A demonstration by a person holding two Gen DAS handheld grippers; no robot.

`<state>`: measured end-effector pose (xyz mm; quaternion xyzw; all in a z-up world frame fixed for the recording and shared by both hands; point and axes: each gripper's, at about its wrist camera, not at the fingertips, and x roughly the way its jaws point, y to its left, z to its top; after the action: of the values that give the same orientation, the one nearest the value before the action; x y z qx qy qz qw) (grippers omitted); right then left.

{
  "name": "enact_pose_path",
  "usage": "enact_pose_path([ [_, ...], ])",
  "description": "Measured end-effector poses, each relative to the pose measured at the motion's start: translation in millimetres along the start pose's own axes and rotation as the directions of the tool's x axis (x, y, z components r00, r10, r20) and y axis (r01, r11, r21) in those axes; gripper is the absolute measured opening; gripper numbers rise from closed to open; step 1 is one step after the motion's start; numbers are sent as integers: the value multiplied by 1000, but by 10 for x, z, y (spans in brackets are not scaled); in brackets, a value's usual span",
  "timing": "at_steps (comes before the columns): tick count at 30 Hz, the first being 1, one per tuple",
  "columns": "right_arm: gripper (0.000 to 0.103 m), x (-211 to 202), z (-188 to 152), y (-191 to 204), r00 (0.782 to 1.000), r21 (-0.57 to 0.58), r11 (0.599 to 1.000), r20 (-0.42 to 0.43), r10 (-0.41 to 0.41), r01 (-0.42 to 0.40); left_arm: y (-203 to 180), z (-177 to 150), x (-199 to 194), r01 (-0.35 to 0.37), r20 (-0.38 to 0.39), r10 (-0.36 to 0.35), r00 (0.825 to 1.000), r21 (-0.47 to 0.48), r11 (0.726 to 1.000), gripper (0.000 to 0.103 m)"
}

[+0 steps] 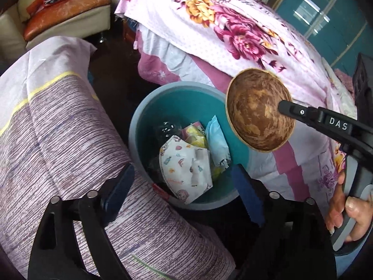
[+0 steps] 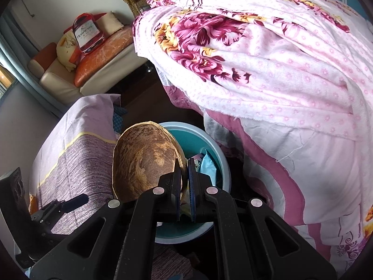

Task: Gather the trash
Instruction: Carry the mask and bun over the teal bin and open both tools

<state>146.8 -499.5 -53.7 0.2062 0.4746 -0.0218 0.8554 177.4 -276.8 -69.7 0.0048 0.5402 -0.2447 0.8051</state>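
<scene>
Bedding crowds a cramped bedroom: a floral pink quilt (image 2: 268, 53) spills down one side and a purple striped sheet (image 1: 58, 140) drapes the other, with a teal trash bin (image 1: 149, 107) wedged on the dark floor between them. Inside the bin lie a white printed face mask (image 1: 186, 168), a pale blue wrapper (image 1: 218, 140) and other crumpled packaging. The right gripper (image 2: 184, 182) clamps its two blue-padded fingers on the rim of a brown coconut shell half (image 2: 142, 161), holding it tilted in the air just above the bin's near rim; from the left wrist camera the shell (image 1: 258, 112) hangs over the bin's right edge, between the bin and the hanging quilt. A bare hand (image 1: 349, 219) grips that tool's handle at the lower right. The left gripper (image 1: 184, 198) hovers over the bin's near side with its fingers spread wide and nothing between them, one fingertip over the striped sheet. Beyond, a cream and orange sofa (image 2: 93, 70) against the far wall carries cushions and a Hennessy bottle-shaped pillow (image 2: 87, 32). Teal cabinet doors (image 1: 326, 16) stand behind the bed.
</scene>
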Motion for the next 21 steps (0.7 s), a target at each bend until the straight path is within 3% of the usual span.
enact_pose_path([
  [4, 7, 47, -1, 67, 1000, -12, 1000, -17, -1, 1, 58, -41, -81, -6, 7, 6, 1000, -8, 1000, 91],
  [7, 16, 101, 6, 108, 999, -16, 1000, -37, 12, -13, 116, -74, -136, -12, 12, 12, 1000, -20, 1000, 91],
  [17, 66, 73, -42, 231, 1000, -12, 1000, -30, 5, -6, 288, -198, -212, -1, 2, 1, 1000, -71, 997, 92],
  [21, 72, 12, -47, 303, 999, -12, 1000, -32, 5, -5, 321, -249, -275, -1, 8, 1, 1000, -76, 997, 92],
])
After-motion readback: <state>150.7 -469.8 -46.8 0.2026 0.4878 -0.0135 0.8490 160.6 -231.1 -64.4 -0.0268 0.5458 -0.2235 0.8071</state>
